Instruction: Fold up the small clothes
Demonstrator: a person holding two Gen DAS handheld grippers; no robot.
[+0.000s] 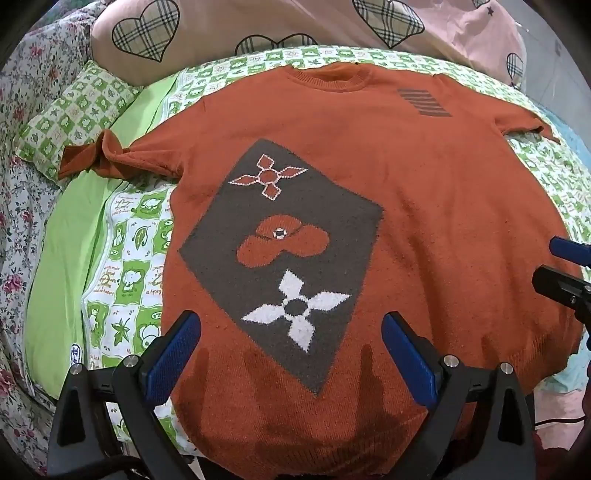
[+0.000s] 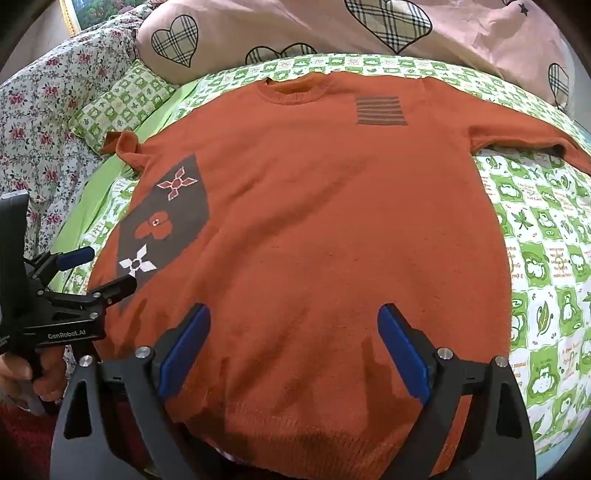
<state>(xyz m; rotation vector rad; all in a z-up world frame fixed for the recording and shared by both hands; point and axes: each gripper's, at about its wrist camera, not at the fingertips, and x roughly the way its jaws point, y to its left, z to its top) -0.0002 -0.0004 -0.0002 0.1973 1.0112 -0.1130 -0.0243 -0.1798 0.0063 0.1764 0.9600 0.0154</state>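
An orange knit sweater (image 1: 424,177) lies flat, face up, on the bed, collar at the far side; it also fills the right wrist view (image 2: 332,221). It has a grey diamond panel with flower motifs (image 1: 280,251) and a grey striped patch (image 2: 380,110). Its left sleeve (image 1: 99,158) is bunched; the right sleeve (image 2: 532,136) lies straight. My left gripper (image 1: 291,332) is open and empty above the hem on the left half. My right gripper (image 2: 295,325) is open and empty above the hem on the right half. Each gripper shows in the other's view: the right (image 1: 557,266), the left (image 2: 99,269).
The bed has a green and white patterned sheet (image 2: 546,258). A small matching pillow (image 1: 74,114) lies at the far left. A pink quilt with plaid hearts (image 1: 229,22) lies behind the collar. A floral cover (image 1: 14,206) runs along the left.
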